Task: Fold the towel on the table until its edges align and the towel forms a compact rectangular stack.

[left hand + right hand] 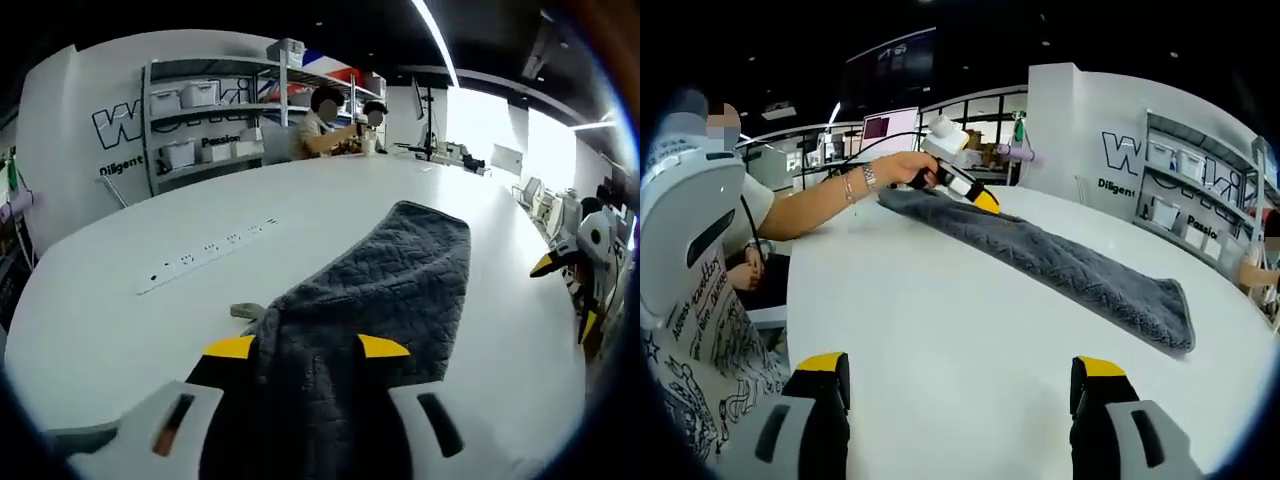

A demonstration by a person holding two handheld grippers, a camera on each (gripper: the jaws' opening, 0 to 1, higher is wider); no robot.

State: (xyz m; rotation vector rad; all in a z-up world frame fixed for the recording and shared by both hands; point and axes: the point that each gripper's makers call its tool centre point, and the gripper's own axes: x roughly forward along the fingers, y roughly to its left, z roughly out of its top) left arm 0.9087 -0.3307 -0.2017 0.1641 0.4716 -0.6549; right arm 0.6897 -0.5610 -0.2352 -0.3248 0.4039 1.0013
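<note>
A grey quilted towel (400, 275) lies as a long strip on the white table (100, 330). Its near end fills the gap between my left gripper's (306, 347) yellow-tipped jaws, which are shut on it. In the right gripper view the towel (1070, 265) runs from far left to right, and a person's hand holds the left gripper (980, 197) at its far left end. My right gripper (962, 370) is open over bare table (940, 300), well short of the towel. It also appears at the right edge as the right gripper (567, 295), beside the table rim.
A white power strip (205, 255) lies left of the towel, with a small grey object (247, 311) near the towel's end. Shelves with bins (205, 120) and seated people (335, 125) are beyond the table. The person's patterned shirt (700, 330) is at the left.
</note>
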